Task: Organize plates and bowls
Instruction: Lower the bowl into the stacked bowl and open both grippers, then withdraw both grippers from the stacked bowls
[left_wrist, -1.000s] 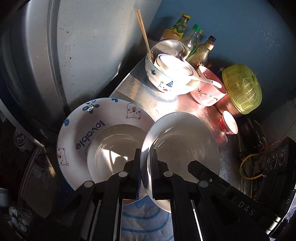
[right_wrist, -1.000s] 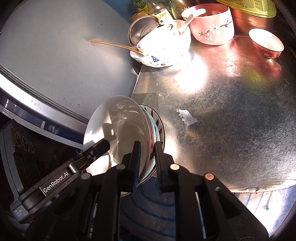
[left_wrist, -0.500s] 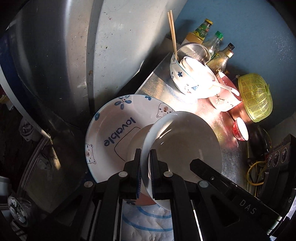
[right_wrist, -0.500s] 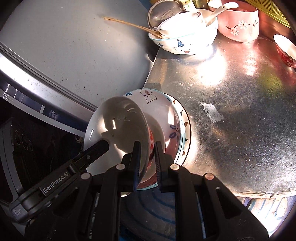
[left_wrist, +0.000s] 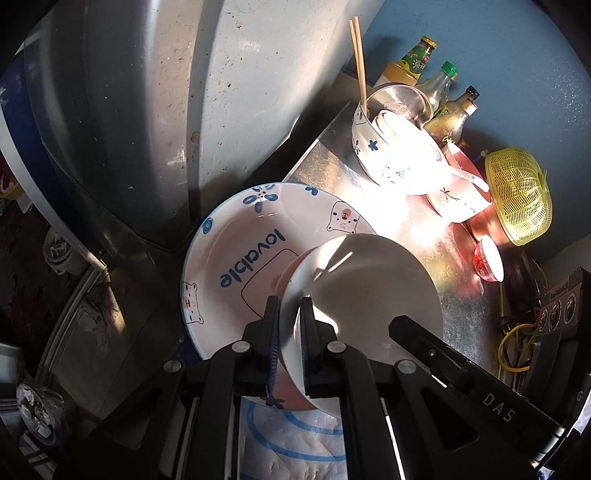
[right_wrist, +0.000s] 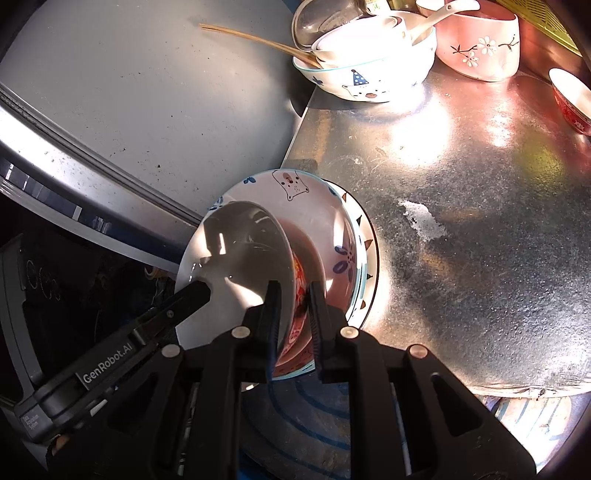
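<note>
Here both grippers' fingers (left_wrist: 271, 321) pinch the white bowl (left_wrist: 369, 288).

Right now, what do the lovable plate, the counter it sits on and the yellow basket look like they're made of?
Lovable plate: likely glazed ceramic, glossy white with printed blue lettering and cartoon bears.
Counter: sheet metal, probably galvanised or stainless, with a dull mottled sheen, scratches and strong sun glare.
Yellow basket: apparently moulded plastic, a uniform bright yellow lattice of open mesh.
</note>
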